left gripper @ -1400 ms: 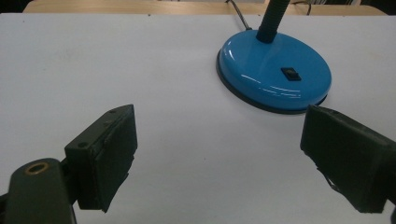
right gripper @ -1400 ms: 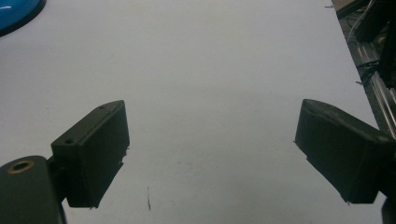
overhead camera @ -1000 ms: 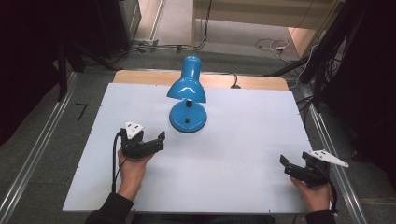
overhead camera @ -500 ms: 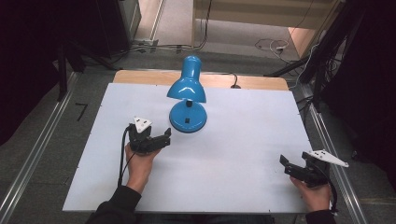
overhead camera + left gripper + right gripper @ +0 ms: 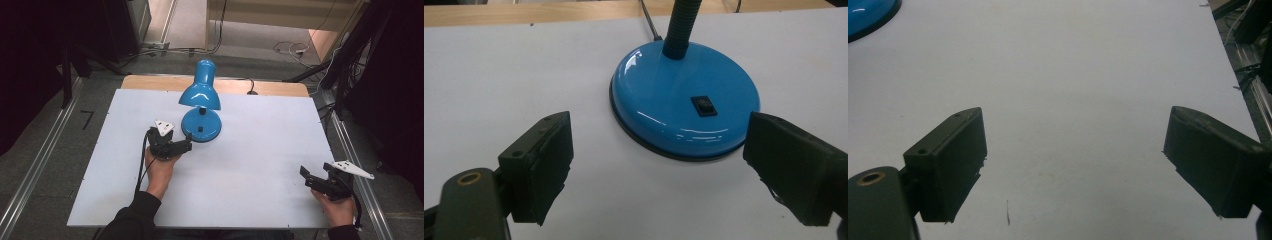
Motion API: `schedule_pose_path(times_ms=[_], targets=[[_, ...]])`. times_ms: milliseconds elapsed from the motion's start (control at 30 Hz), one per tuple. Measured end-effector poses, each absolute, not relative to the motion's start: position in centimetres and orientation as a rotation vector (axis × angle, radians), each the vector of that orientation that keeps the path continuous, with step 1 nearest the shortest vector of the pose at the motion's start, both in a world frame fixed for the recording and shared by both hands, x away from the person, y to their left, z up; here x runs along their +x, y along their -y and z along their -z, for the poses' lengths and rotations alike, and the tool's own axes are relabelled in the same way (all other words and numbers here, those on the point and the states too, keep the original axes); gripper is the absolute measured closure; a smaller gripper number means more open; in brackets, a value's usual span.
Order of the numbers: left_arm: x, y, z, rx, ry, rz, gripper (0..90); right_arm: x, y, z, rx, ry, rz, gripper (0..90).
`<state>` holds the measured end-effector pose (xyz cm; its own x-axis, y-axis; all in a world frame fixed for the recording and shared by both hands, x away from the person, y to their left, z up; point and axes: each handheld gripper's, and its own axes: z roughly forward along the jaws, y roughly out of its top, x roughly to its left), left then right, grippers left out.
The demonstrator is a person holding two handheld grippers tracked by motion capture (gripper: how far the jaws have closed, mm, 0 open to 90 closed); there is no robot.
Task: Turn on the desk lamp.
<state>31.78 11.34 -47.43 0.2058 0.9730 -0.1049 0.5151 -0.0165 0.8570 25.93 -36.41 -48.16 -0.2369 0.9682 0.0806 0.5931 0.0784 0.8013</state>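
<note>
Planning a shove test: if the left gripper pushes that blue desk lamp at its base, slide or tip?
Probably slides: the lamp's base is broad, round and low on the smooth white table. Its glossy dome may let the open left gripper slip. The flexible neck carries the shade high, so a high push could tip it.

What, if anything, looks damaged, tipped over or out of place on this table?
Nothing stands out. The blue desk lamp stands upright on its round base, which looks intact, and the white table shows no spill.
</note>
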Motion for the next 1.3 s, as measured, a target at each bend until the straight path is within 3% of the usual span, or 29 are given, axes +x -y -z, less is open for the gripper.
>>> schedule_pose_path(times_ms=[400, 667, 967, 1300], targets=[[33.9, -9.8, 47.2, 1.661, -1.421, -0.712, 17.3, 26.0, 36.2, 48.2, 1.543, -1.879, -1.024, 8.9], [35.4, -8.5, 47.7, 1.686, -1.381, -0.698, 28.9, 26.1, 36.2, 48.2, 1.534, -1.884, -1.034, 8.9], [36.4, -8.0, 48.3, 1.706, -1.364, -0.674, 49.4, 26.1, 36.3, 48.1, 1.535, -1.887, -1.043, 10.4], [37.3, -7.1, 49.0, 1.769, -1.319, -0.637, 90.0, 26.2, 36.3, 48.1, 1.531, -1.887, -1.046, 11.1]])
